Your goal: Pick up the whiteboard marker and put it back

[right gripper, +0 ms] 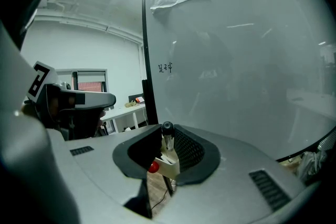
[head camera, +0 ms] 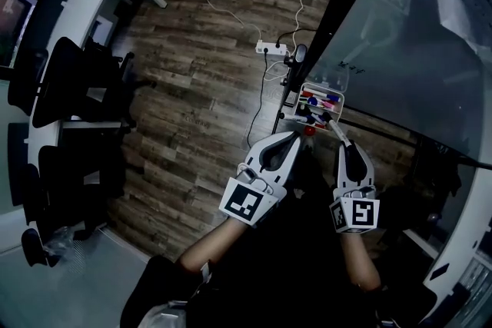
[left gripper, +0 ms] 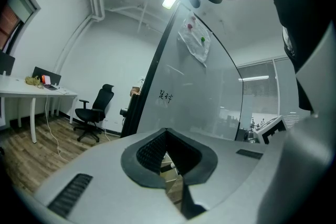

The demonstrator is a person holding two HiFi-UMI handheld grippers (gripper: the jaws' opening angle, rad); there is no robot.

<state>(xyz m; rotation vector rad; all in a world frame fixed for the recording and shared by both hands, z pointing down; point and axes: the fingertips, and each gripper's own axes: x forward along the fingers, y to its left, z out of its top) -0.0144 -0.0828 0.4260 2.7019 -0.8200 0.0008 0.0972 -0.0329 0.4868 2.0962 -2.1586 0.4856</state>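
right gripper view shows the right gripper [right gripper: 167,134] clamped on the marker [right gripper: 167,128], cap up, near the tray [head camera: 339,93]; the left gripper [head camera: 296,136] is closed, empty. marker looks light, stiff and slick: best pinched mid-barrel. only head view shows the tray's other markers.

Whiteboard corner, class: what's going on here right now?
A person stands at the whiteboard with a claw in each hand. The right claw is closed on a black-capped whiteboard marker, held right by the tray of markers at the board's lower edge. The left claw is shut and empty, waiting alongside.
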